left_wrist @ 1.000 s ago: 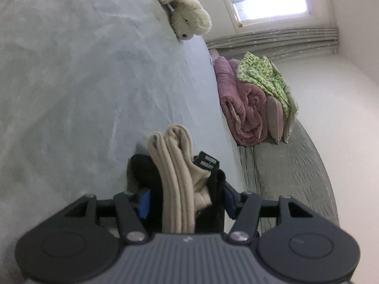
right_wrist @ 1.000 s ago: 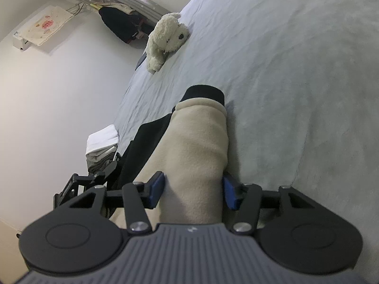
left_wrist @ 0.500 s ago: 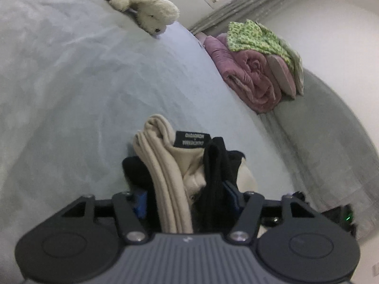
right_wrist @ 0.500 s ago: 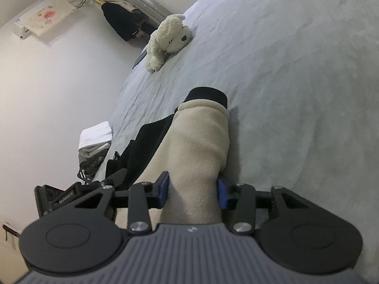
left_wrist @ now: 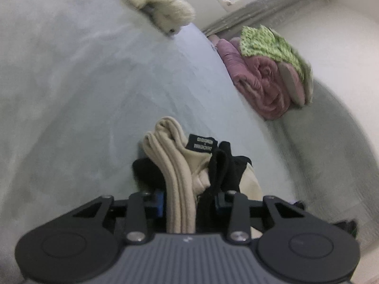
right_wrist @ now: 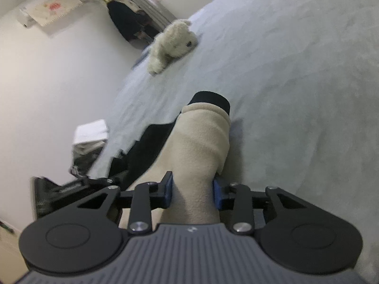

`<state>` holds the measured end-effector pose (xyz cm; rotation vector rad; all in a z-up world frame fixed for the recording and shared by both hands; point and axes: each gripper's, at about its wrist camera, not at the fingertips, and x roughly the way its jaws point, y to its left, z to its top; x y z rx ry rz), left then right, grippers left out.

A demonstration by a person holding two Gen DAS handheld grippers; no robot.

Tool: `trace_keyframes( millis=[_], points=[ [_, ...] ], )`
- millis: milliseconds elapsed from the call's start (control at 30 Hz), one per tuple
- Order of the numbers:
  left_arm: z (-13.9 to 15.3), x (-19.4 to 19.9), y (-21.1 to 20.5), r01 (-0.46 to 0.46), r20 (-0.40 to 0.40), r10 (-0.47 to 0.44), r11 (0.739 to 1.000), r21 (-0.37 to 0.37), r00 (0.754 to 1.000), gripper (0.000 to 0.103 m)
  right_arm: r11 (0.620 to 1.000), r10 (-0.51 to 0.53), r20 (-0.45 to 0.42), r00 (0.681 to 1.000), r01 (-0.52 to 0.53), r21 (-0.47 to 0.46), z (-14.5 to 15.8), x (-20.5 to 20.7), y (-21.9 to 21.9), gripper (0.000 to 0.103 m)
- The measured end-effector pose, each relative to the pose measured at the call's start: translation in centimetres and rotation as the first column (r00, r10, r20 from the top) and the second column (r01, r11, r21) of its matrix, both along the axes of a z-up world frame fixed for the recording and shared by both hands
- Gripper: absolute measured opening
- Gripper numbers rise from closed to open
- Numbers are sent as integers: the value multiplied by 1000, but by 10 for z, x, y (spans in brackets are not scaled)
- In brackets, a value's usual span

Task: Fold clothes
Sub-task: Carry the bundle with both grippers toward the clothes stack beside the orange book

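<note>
A beige and black fleece garment (left_wrist: 182, 165) is bunched between the jaws of my left gripper (left_wrist: 188, 203), which is shut on it above the grey bed (left_wrist: 83, 82). A black label (left_wrist: 200, 144) shows at its collar. My right gripper (right_wrist: 192, 193) is shut on a beige sleeve (right_wrist: 201, 146) of the same garment, whose black cuff (right_wrist: 210, 99) points away over the bed (right_wrist: 296, 94). Black fabric (right_wrist: 146, 146) hangs to the left of the sleeve.
A white plush dog (left_wrist: 161, 14) lies far up the bed, also in the right wrist view (right_wrist: 173, 45). Rolled pink bedding (left_wrist: 260, 80) with a green cloth (left_wrist: 267, 40) sits at the right. Folded white and grey clothes (right_wrist: 90, 139) are stacked at the bed's left edge.
Both grippers have swung with the garment, so the views shifted. The right gripper's jaws have closed tighter on the sleeve. The left grip holds the same bunch.
</note>
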<state>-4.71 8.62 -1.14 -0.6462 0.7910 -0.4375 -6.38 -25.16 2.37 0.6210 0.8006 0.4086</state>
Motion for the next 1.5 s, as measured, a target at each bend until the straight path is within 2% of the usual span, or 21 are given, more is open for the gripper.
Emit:
trace_keyframes(
  millis=[67, 167, 267, 433, 567, 833, 933, 1167, 1367, 1500],
  points=[
    [10, -4, -9, 5, 41, -8, 997, 81, 999, 35, 1000, -3, 10, 1000, 3, -29, 2, -2, 3, 36],
    [14, -3, -10, -1, 39, -3, 995, 101, 999, 35, 998, -1, 34, 999, 3, -60, 9, -3, 7, 35],
    [22, -6, -16, 1, 55, -10, 987, 159, 998, 35, 995, 9, 52, 999, -4, -96, 12, -4, 11, 35],
    [37, -5, -23, -1, 65, -14, 975, 223, 998, 35, 994, 14, 71, 997, -6, -107, 15, -4, 11, 35],
    [48, -8, -33, -10, 108, -19, 965, 264, 994, 35, 989, 18, 112, 994, -2, -145, 22, -9, 11, 35],
    [64, -4, -66, -4, 146, -41, 955, 298, 988, 35, 983, -24, 141, 990, 49, -175, 32, -11, -5, 35],
    [68, -7, -86, 3, 173, -65, 941, 337, 983, 35, 980, -49, 143, 989, 75, -187, 33, -13, -16, 35],
    [84, -18, -127, 9, 215, -88, 939, 344, 973, 35, 975, -92, 142, 986, 118, -187, 37, -24, -42, 35],
    [97, -28, -162, 14, 251, -108, 937, 350, 962, 35, 967, -113, 201, 973, 155, -204, 54, -38, -66, 35],
    [105, -35, -186, 19, 275, -124, 934, 356, 953, 35, 967, -141, 225, 964, 183, -179, 65, -49, -98, 35]
  ],
)
